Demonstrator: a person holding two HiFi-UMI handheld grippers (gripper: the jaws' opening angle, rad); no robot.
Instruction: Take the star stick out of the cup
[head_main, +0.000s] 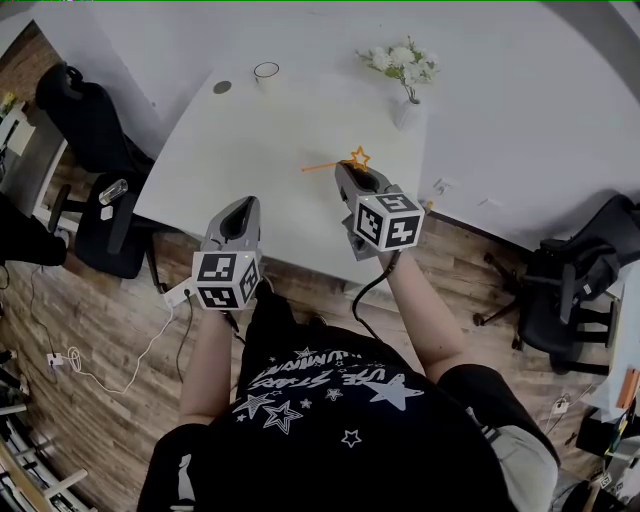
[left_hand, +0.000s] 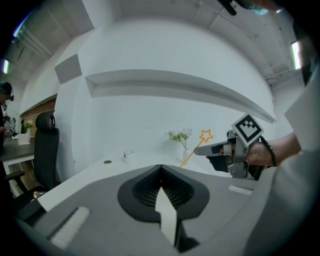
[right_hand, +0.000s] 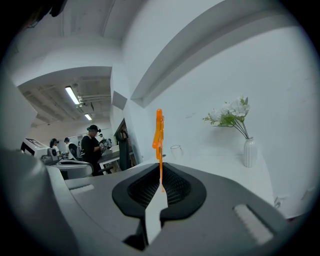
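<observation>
The thin orange star stick (right_hand: 159, 134), its outlined star uppermost, is out of the cup (head_main: 266, 72) and pinched by its lower end in the right gripper (right_hand: 160, 187), while the small clear cup stands upright, well apart.

White table (head_main: 250, 150): cup (head_main: 266, 72), dark disc (head_main: 222, 87), flower vase (head_main: 405, 110) on top.
</observation>
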